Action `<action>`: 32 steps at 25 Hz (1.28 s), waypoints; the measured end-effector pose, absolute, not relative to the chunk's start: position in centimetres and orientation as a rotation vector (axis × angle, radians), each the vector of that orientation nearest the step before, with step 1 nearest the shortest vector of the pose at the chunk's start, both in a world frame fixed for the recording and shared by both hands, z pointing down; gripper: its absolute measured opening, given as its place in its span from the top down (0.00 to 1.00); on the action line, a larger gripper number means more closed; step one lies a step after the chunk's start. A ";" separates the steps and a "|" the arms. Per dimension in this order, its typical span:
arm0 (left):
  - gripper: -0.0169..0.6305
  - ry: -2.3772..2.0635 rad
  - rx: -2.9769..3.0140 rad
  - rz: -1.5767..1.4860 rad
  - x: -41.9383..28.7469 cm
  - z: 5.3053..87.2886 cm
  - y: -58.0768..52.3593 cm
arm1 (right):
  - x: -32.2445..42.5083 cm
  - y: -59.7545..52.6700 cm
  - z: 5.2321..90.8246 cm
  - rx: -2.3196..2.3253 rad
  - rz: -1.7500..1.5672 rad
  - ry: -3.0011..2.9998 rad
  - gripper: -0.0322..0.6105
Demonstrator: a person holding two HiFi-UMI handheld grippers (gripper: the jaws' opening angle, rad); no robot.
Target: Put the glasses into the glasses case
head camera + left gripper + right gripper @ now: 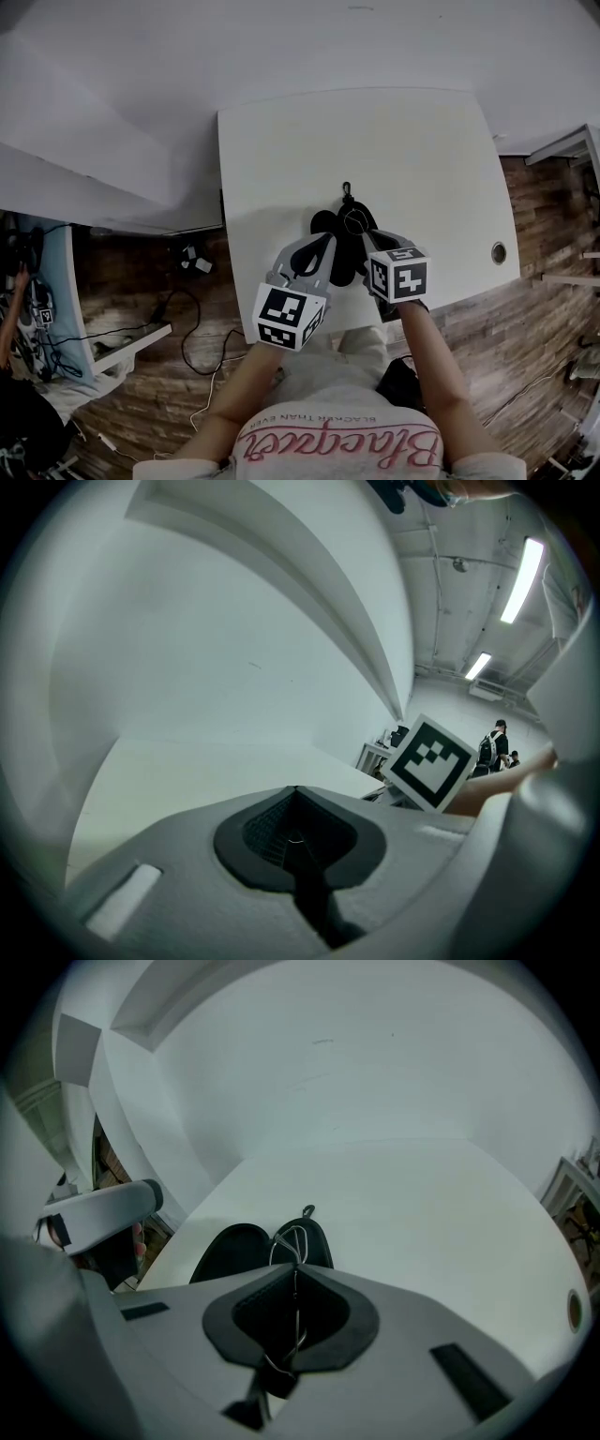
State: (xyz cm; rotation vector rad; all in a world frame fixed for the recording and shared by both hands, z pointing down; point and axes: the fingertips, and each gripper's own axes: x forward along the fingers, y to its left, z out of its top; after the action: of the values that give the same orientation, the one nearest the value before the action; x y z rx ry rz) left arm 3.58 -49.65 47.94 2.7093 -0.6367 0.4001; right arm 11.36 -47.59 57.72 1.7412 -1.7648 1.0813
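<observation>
The black glasses case [343, 258] lies open on the white table [412, 159], near the front edge. In the right gripper view its two halves [225, 1252] spread just beyond the jaw tips, with a small hook [307, 1211] at the far end. My right gripper [295, 1265] is shut on the thin wire-framed glasses [291, 1239], one rim sticking out over the case. In the head view it [362, 234] hangs over the case's right half. My left gripper [328, 242] is at the case's left side; its jaws [296, 789] are shut and point at the wall.
A round cable hole [499, 251] sits near the table's right edge. Bare tabletop [422, 1204] stretches beyond the case to the wall. Cables and small devices [192, 258] lie on the wooden floor to the left, beside a low white shelf [122, 347].
</observation>
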 end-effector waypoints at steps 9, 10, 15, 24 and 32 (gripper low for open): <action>0.97 -0.662 2.676 0.387 2.4 48.4 -50.5 | 12.0 -47.9 58.6 1.753 1.015 -1.670 0.93; 0.97 -0.665 2.675 0.387 2.3 48.4 -50.5 | 12.0 -47.9 58.5 1.753 1.001 -1.668 0.92; 0.97 -0.682 2.660 0.381 1.7 48.7 -50.6 | 12.0 -47.5 57.6 1.784 0.955 -1.677 0.92; 0.97 -0.671 2.702 0.330 2.2 46.9 -49.3 | 12.0 -45.9 53.6 1.891 0.960 -1.785 0.92; 0.97 -0.659 2.786 0.235 2.7 43.2 -47.7 | 11.2 -44.5 47.0 2.013 0.769 -1.984 0.92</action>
State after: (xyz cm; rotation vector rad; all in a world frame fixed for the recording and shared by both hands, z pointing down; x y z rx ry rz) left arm 2.70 -47.66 43.16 2.7859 -0.6592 0.2355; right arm 11.16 -44.46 46.97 2.0135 -1.9843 0.7692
